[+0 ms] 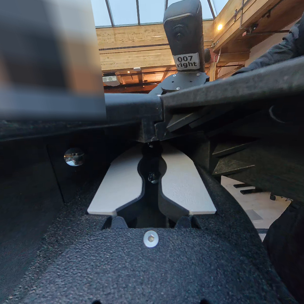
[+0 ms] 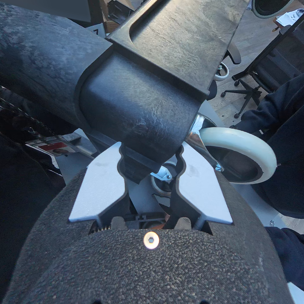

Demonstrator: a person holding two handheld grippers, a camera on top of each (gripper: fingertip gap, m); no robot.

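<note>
the black chair-base leg (image 2: 139, 107) runs diagonally, up-right to low-left, its end sitting between your right gripper (image 2: 152, 166) fingers, which look pinched on it; the white caster (image 2: 238, 144) lies just right. your left gripper (image 1: 152, 166), partly spread, holds nothing beneath the base.

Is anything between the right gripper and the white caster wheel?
Yes. The black plastic frame corner fills the space at the right gripper tips, and the chrome bracket lies before the white caster wheel.
</note>
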